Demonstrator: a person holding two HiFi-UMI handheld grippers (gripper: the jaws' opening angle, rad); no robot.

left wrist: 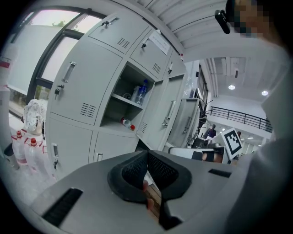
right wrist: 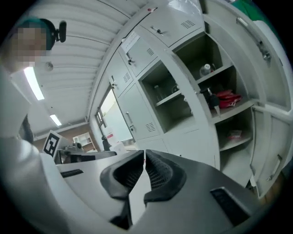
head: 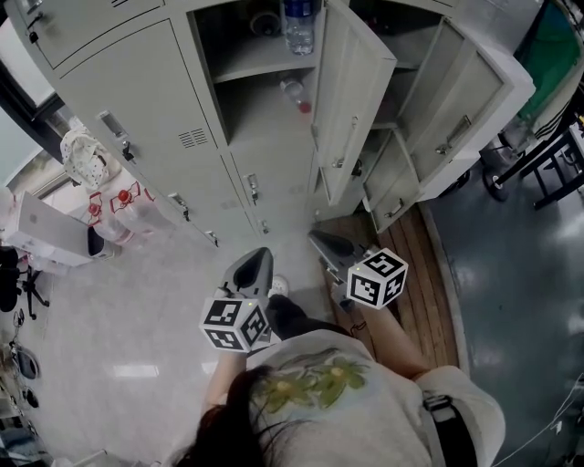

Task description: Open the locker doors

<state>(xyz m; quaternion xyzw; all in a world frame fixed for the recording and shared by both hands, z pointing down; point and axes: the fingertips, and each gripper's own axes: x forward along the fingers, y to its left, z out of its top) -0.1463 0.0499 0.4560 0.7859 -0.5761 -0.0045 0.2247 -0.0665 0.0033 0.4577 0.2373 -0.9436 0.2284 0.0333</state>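
Lockers: the locker bank [head: 55, 36] was seen ahead, with the middle and right doors already swung out.
Remaining doors: the tall left door [head: 137, 100] and the lower middle door [head: 274, 178] were still shut.
Risk: the open door [head: 356, 91] could be knocked if a neighbouring door were pulled wide.
Risk: a handle [head: 113, 126] could be missed unless the jaws were parted first.
Middle compartment: an upright water bottle [head: 298, 23] was stored above a red-capped bottle [head: 294, 94] lying on its side.
Right compartment: a red packet [right wrist: 226, 98] was shelved.
Left gripper [left wrist: 147, 154]: closed and empty, held well back.
Right gripper [right wrist: 143, 154]: closed and empty too.
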